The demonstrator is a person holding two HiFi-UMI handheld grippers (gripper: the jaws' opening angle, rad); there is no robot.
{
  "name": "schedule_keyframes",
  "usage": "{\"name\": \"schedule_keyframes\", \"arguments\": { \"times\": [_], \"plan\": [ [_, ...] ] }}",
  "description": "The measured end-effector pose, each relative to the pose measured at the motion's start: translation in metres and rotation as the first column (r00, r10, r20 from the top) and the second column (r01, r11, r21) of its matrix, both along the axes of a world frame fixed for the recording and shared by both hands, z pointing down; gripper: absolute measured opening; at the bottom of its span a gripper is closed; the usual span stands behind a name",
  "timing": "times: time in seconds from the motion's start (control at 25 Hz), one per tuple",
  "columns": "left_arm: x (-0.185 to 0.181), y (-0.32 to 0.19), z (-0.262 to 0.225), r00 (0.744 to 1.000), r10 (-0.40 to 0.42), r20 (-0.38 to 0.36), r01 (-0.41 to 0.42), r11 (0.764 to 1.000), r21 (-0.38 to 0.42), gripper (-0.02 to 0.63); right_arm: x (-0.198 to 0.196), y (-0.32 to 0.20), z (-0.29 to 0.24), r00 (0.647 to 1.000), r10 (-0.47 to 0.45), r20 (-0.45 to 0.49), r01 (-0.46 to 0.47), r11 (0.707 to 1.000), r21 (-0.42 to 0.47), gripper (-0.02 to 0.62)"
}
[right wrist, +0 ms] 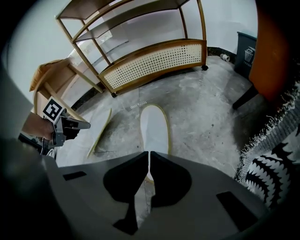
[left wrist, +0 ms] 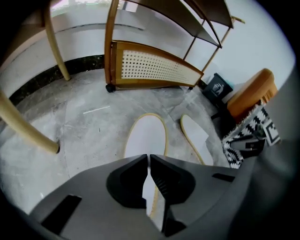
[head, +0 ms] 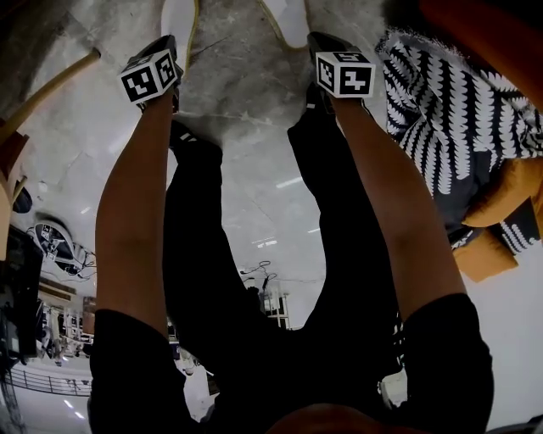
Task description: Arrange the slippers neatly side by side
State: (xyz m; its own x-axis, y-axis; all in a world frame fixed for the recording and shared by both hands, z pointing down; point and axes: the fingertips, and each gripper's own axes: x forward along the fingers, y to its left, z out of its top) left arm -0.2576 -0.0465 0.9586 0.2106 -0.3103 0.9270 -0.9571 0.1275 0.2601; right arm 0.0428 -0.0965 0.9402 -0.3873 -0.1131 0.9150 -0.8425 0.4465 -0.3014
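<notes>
Two flat white slippers with tan rims lie on the grey stone floor. The left slipper [head: 180,21] [left wrist: 145,136] runs away from my left gripper [head: 165,44] [left wrist: 148,157], whose jaws stand almost together with its heel edge pinched between them. The right slipper [head: 288,19] [right wrist: 154,126] lies ahead of my right gripper [head: 327,42] [right wrist: 149,153], whose jaws are just as narrow on its heel. From the right gripper view the left slipper [right wrist: 100,133] shows nearly edge-on. Both grippers point steeply down.
A wooden shelf unit with a cane front [left wrist: 154,68] [right wrist: 154,61] stands beyond the slippers. Wooden chair legs [left wrist: 28,131] are at the left. A black-and-white patterned throw [head: 450,127] and orange cushions [head: 509,203] lie at the right. A dark bin [right wrist: 246,54] stands far right.
</notes>
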Motion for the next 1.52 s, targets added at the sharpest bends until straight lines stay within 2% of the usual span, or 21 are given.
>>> {"name": "schedule_keyframes", "arguments": {
  "times": [0.12,0.2,0.36,0.56,0.68,0.92,1.16,1.36,1.52],
  "plan": [
    [0.014,0.0,-0.013,0.987,-0.152,-0.047,0.153,0.988,0.004,0.031,0.005,0.003,-0.008,1.0,0.001,0.005,-0.001,1.0,-0.013,0.038],
    [0.026,0.0,-0.017,0.963,-0.257,-0.079,0.258,0.966,-0.001,0.031,0.009,0.0,-0.011,1.0,0.002,0.006,-0.002,1.0,-0.017,0.038],
    [0.05,-0.002,-0.017,0.875,-0.467,-0.131,0.468,0.883,-0.021,0.031,0.017,-0.008,-0.011,1.0,0.004,0.009,-0.004,1.0,-0.024,0.038],
    [0.091,-0.015,-0.009,0.792,-0.582,-0.183,0.586,0.809,-0.037,0.031,0.035,-0.015,-0.008,1.0,-0.009,0.02,0.01,1.0,-0.024,0.038],
    [0.112,-0.021,-0.002,0.766,-0.611,-0.198,0.615,0.787,-0.049,0.031,0.047,-0.021,-0.006,1.0,-0.015,0.024,0.016,1.0,-0.022,0.038],
    [0.13,-0.03,0.013,0.755,-0.623,-0.204,0.625,0.778,-0.062,0.031,0.07,-0.02,0.006,1.0,-0.013,0.011,0.014,0.999,-0.033,0.038],
    [0.143,-0.044,0.025,0.78,-0.586,-0.219,0.589,0.806,-0.059,0.031,0.087,-0.018,0.015,1.0,0.027,0.001,-0.027,0.999,-0.046,0.038],
    [0.149,-0.054,0.029,0.813,-0.533,-0.235,0.536,0.842,-0.056,0.031,0.087,-0.023,0.017,0.999,0.038,-0.001,-0.038,0.998,-0.041,0.038],
    [0.152,-0.056,0.03,0.827,-0.508,-0.24,0.51,0.858,-0.058,0.031,0.081,-0.026,0.016,0.998,0.055,0.004,-0.055,0.998,-0.038,0.038]
  ]
}}
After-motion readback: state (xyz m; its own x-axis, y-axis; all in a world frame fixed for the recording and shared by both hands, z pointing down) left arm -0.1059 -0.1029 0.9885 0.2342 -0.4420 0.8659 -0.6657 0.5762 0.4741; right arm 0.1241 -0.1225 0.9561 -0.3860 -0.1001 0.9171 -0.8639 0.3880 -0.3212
